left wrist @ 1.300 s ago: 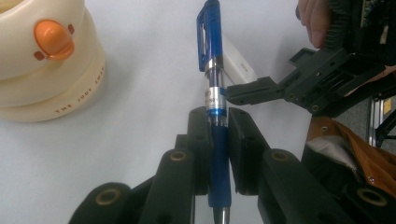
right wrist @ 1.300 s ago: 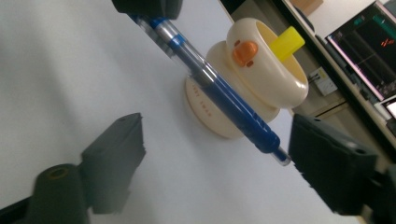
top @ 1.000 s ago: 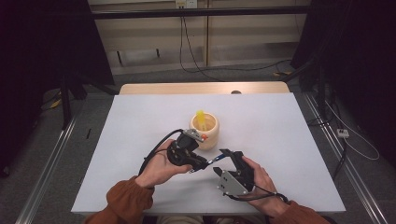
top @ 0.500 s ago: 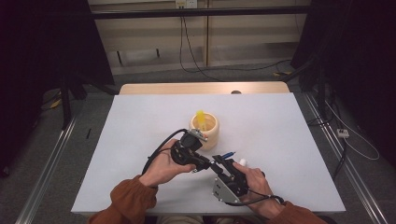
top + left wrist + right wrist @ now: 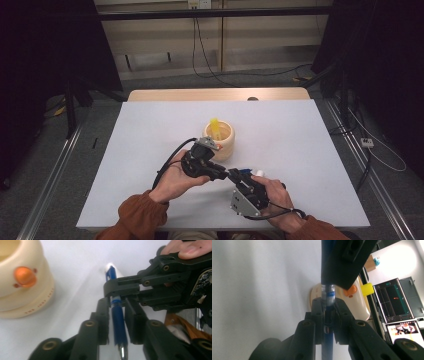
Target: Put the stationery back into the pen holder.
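A blue pen (image 5: 117,315) with a silver tip lies between the jaws of my left gripper (image 5: 116,305). These jaws have just been opening, and thin gaps show beside the barrel. My right gripper (image 5: 327,307) has just been closing and is now shut on the same pen (image 5: 328,293), farther along it. In the high view the two grippers (image 5: 227,175) (image 5: 236,177) meet tip to tip above the table's front, and the pen's far end (image 5: 247,171) sticks out to the right. A cream cup (image 5: 222,137) with an orange knob (image 5: 25,277) stands just behind them.
A yellow item (image 5: 215,125) stands in the cup. The white table (image 5: 310,150) has free room on both sides. A wooden strip (image 5: 220,95) borders its far edge, with cables on the floor beyond. A lit monitor (image 5: 394,300) appears in the right gripper view.
The right gripper has turned a little in the hand and its jaws have closed in at the left gripper's tip. Both hands stay where they were, in front of the cup.
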A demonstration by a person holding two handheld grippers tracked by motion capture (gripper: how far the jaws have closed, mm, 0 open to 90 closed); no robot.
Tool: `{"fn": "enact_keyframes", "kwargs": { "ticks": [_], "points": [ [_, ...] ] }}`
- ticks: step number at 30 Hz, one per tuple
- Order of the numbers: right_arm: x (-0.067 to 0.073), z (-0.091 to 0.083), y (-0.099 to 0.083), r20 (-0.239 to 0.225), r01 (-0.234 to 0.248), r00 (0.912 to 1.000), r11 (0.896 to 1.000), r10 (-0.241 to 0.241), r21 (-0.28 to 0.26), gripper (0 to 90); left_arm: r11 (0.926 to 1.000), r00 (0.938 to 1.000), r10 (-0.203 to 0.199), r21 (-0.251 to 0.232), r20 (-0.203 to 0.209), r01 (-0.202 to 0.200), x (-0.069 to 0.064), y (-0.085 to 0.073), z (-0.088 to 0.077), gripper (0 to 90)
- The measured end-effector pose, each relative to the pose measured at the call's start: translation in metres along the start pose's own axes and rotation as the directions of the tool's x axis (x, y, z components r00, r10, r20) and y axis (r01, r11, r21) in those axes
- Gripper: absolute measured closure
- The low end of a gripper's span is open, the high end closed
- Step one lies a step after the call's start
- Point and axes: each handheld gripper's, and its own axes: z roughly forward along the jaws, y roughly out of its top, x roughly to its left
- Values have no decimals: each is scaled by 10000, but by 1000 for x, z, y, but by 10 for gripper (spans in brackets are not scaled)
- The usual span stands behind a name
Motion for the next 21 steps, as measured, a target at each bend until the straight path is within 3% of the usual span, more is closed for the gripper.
{"fn": "enact_keyframes", "kwargs": {
  "ticks": [4, 8, 10, 12, 16, 21],
  "points": [
    [-5, -1, -4, -30, -374, 9993, 9993, 374, 82, 802, 9982, 9999, -86, -598, -122, 78, 1, -5, -8, 671],
    [-10, -1, -8, 41, -964, 9953, 9952, 963, 139, 802, 9921, 9969, -415, -1209, -667, 332, 1, -12, -19, 486],
    [-13, -1, -11, -13, -1474, 9891, 9888, 1475, 220, 802, 9901, 9935, -501, -1358, -1024, 360, 2, -16, -23, 374],
    [-16, 0, -14, -62, -1958, 9806, 9804, 1960, 215, 802, 9873, 9917, -468, -1562, -1199, 277, 2, -21, -26, 317],
    [-24, 0, -20, -207, -2936, 9556, 9559, 2938, 113, 802, 9829, 9791, -641, -1818, -1929, 286, 5, -32, -33, 192],
    [-31, 0, -25, -420, -3971, 9171, 9177, 3965, -62, 802, 9774, 9644, -932, -2072, -2476, 413, 15, -46, -40, 137]
  ]
}}
